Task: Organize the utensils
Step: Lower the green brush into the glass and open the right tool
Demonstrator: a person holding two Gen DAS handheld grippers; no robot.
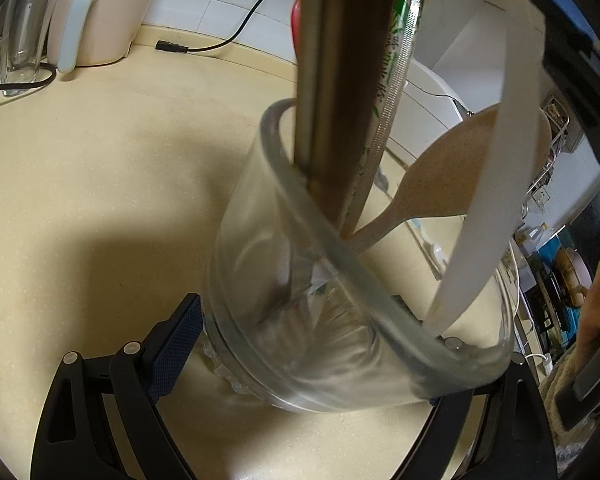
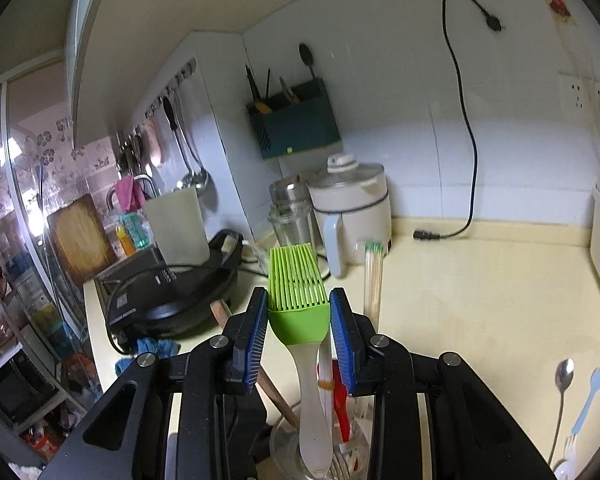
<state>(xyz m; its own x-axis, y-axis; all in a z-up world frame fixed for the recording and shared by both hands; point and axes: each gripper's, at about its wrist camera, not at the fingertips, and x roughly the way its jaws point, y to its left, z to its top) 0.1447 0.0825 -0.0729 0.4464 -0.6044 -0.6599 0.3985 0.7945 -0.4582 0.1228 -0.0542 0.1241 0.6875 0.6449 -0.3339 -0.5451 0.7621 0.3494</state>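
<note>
My left gripper (image 1: 300,364) is shut on a clear glass jar (image 1: 284,320), holding it tilted on the beige counter (image 1: 100,160). The jar holds a wooden spoon (image 1: 459,172), a packet of chopsticks (image 1: 391,80), a dark flat utensil (image 1: 339,80) and a white handle (image 1: 495,184). My right gripper (image 2: 298,320) is shut on a green silicone basting brush (image 2: 298,296), bristles up; its translucent handle (image 2: 313,412) reaches down into the jar (image 2: 319,452). A red utensil (image 2: 341,404) and the chopstick packet (image 2: 372,280) also stand in the jar.
A white electric pot (image 2: 351,212), a black power cord (image 2: 465,128) and a black griddle (image 2: 172,296) sit at the counter's back. A metal spoon (image 2: 561,392) and a blue fork (image 2: 589,396) lie on the counter at right. A white appliance (image 1: 96,12) and glasses (image 1: 16,28) stand far left.
</note>
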